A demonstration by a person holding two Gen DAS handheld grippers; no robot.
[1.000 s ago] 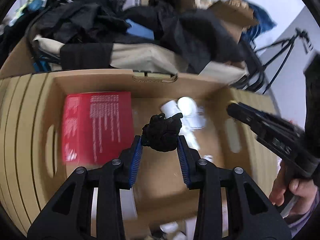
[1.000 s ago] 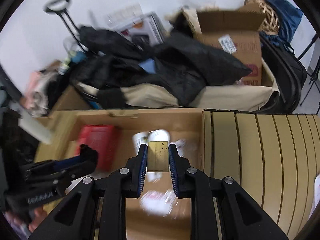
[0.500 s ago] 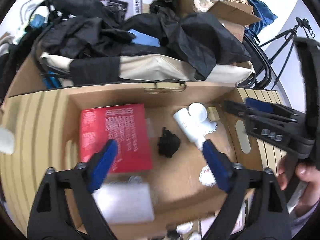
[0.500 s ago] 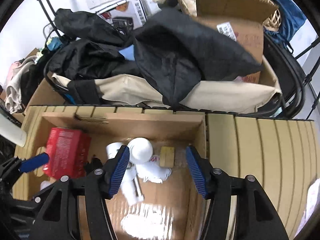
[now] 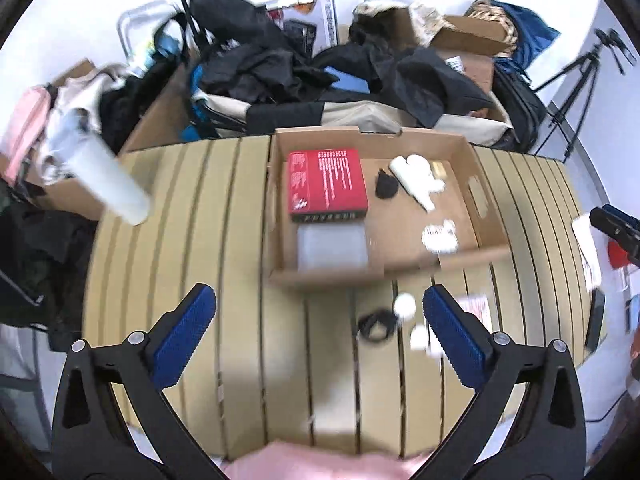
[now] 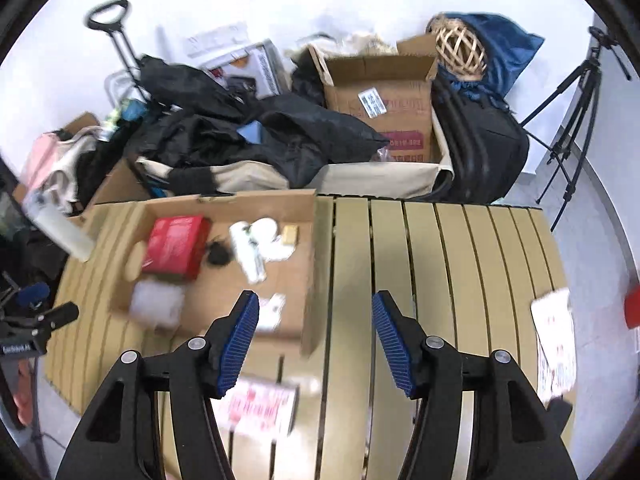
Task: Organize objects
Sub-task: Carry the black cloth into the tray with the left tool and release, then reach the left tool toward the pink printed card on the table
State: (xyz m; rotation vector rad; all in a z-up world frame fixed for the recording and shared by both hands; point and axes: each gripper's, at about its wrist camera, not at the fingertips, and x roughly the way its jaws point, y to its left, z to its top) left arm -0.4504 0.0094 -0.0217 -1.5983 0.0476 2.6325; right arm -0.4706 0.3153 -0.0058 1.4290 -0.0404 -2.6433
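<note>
An open cardboard box (image 5: 476, 184) (image 6: 310, 264) sits on the slatted tan table (image 5: 200, 240) (image 6: 460, 260). It holds a red box (image 5: 326, 180) (image 6: 176, 246), a small black lump (image 5: 386, 186) (image 6: 218, 254), white bottles (image 5: 416, 178) (image 6: 250, 248), a small tan block (image 5: 438, 168) (image 6: 290, 234) and a clear plastic case (image 5: 332, 246) (image 6: 158, 304). My left gripper (image 5: 320, 320) is open and empty, above the table in front of the box. My right gripper (image 6: 316, 336) is open and empty, over the box's right front corner.
On the table in front of the box lie a black ring (image 5: 376, 326), small white items (image 5: 406, 304) and a red-printed packet (image 6: 256, 408). A white cylinder (image 5: 106, 178) stands at the table's left edge. Papers (image 6: 556, 340) lie at the right. Bags, clothes and cartons are piled behind.
Both grippers opened, leaving the black lump and the tan block in the box, then pulled back and up away from the box.
</note>
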